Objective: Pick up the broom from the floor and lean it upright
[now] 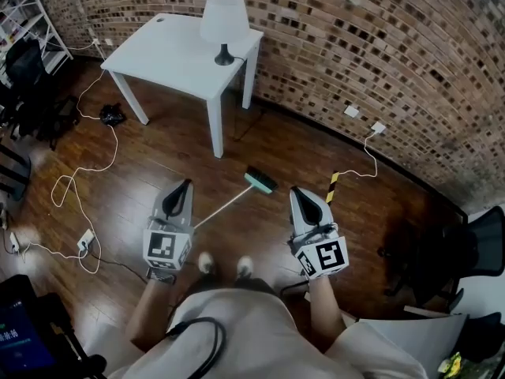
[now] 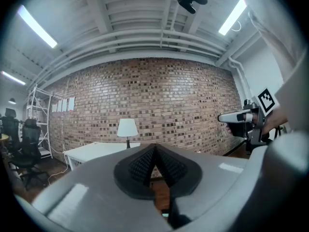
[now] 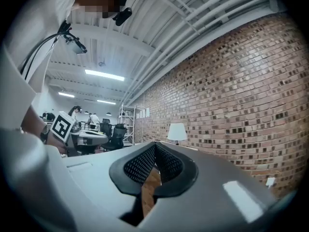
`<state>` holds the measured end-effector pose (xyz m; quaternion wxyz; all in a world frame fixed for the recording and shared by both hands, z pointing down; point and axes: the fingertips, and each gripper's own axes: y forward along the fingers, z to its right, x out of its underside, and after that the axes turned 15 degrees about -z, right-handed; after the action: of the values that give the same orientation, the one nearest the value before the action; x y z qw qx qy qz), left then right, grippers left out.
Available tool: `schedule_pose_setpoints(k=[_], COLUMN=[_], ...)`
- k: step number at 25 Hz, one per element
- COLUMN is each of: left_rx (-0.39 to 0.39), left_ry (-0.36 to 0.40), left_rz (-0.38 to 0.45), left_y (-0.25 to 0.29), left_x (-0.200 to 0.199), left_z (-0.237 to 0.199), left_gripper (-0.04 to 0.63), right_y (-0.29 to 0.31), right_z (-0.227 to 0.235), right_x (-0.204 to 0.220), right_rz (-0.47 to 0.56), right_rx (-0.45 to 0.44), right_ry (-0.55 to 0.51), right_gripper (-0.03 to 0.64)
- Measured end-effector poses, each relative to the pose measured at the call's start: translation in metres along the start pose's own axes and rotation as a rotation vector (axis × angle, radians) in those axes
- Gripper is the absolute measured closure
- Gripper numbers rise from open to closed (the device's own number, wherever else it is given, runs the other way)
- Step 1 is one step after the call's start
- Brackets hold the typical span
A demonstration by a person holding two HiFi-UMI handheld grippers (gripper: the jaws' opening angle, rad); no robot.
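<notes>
A broom lies flat on the wooden floor: its teal head (image 1: pixel 260 181) points toward the brick wall and its pale handle (image 1: pixel 222 208) runs back toward my feet. My left gripper (image 1: pixel 185 184) is held level to the left of the handle, jaws shut and empty. My right gripper (image 1: pixel 297 190) is held level to the right of the broom head, also shut with nothing in it. In the left gripper view the jaw tips (image 2: pixel 154 149) meet, and the right gripper (image 2: pixel 231 117) shows at the right. The right gripper view shows its tips (image 3: pixel 155 144) closed.
A white table (image 1: pixel 177 54) with a white lamp (image 1: pixel 223 24) stands by the brick wall (image 1: pixel 379 46). White cables (image 1: pixel 79 188) and a power strip (image 1: pixel 85 239) lie on the floor at left. Black office chairs stand at left (image 1: pixel 28 77) and right (image 1: pixel 465 251).
</notes>
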<state>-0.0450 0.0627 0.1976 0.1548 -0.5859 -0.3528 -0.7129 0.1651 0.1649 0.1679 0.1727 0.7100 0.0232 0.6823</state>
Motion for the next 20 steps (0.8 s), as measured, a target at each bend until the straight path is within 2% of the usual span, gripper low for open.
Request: schedule_pose_setpoints(k=[8,20], left_rx=[-0.057,-0.193], left_ry=[-0.049,-0.134], left_rz=[-0.032,-0.110], left_y=[0.006,0.022], left_x=[0.032,0.104], left_z=[-0.041,-0.124], left_gripper=[0.595,0.594], right_y=[0.057,0.175], right_z=[-0.019,-0.055], right_x=[0.007,0.050], right_rz=[-0.050,-0.158], right_rx=[-0.097,-0.272], right_ry=[-0.004,-0.054], right_gripper=[0.603,0.603])
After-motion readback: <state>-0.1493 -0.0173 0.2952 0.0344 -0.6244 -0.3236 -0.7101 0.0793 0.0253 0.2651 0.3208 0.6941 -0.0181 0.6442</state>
